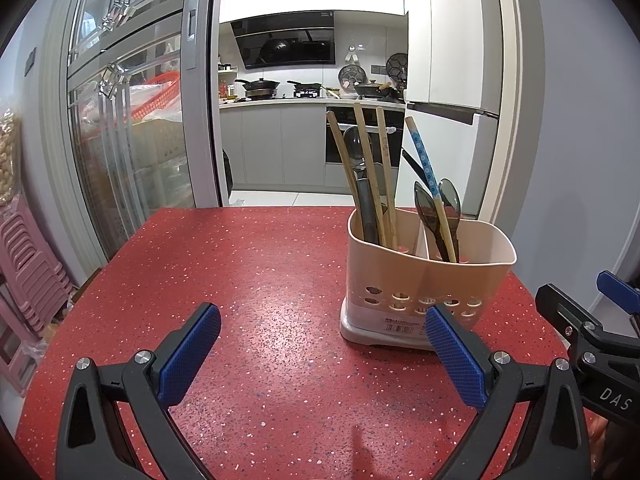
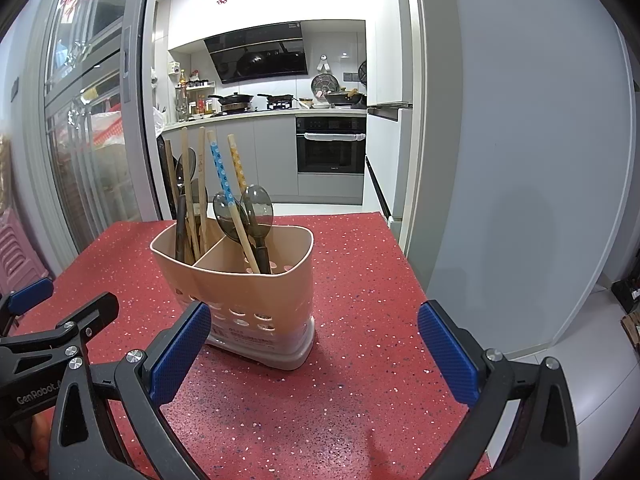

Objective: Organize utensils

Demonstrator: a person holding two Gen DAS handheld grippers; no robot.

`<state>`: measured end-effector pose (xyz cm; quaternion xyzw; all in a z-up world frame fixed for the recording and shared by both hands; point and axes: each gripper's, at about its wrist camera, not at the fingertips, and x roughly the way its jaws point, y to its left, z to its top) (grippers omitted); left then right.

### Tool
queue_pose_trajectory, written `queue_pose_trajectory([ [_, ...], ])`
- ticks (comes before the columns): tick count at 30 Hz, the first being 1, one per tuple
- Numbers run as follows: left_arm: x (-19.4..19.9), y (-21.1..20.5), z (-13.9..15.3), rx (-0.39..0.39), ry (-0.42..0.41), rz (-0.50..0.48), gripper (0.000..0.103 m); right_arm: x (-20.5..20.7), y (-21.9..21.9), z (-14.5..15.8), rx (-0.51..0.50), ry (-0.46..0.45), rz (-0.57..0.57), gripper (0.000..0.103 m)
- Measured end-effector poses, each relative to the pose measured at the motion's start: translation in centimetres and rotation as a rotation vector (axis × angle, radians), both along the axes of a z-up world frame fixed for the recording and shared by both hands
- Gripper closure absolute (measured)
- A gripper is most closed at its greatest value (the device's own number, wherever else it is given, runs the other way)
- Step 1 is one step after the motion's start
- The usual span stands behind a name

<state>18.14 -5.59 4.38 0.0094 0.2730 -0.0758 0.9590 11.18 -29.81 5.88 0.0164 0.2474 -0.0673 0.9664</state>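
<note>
A beige two-compartment utensil holder [image 1: 424, 276] [image 2: 248, 292] stands upright on the red speckled table [image 1: 260, 264] [image 2: 360, 280]. Its left compartment holds wooden chopsticks [image 1: 370, 168] [image 2: 186, 176] and a dark spoon [image 1: 357, 145]. The right compartment holds two dark spoons [image 1: 424, 204] [image 2: 256, 206] and patterned chopsticks [image 1: 422, 156] [image 2: 220, 168]. My left gripper [image 1: 322, 324] is open and empty, low over the table, its right finger in front of the holder's base. My right gripper [image 2: 314, 326] is open and empty too, with the holder just beyond its left finger.
The table ends at a far edge [image 1: 256, 209] before a glass sliding door [image 1: 132, 128] and a kitchen doorway. A white fridge [image 1: 452, 92] stands behind the holder. Pink stools [image 1: 24, 256] are stacked left of the table. A grey wall [image 2: 520, 160] rises right of it.
</note>
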Motion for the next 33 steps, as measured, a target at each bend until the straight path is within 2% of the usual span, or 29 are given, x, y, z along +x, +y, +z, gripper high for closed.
queue_pose_trajectory([
  [33,-0.09,-0.03,0.05,0.002,0.0,-0.001,0.0,-0.08,0.04,0.25,0.001,-0.002,0.0,0.0],
])
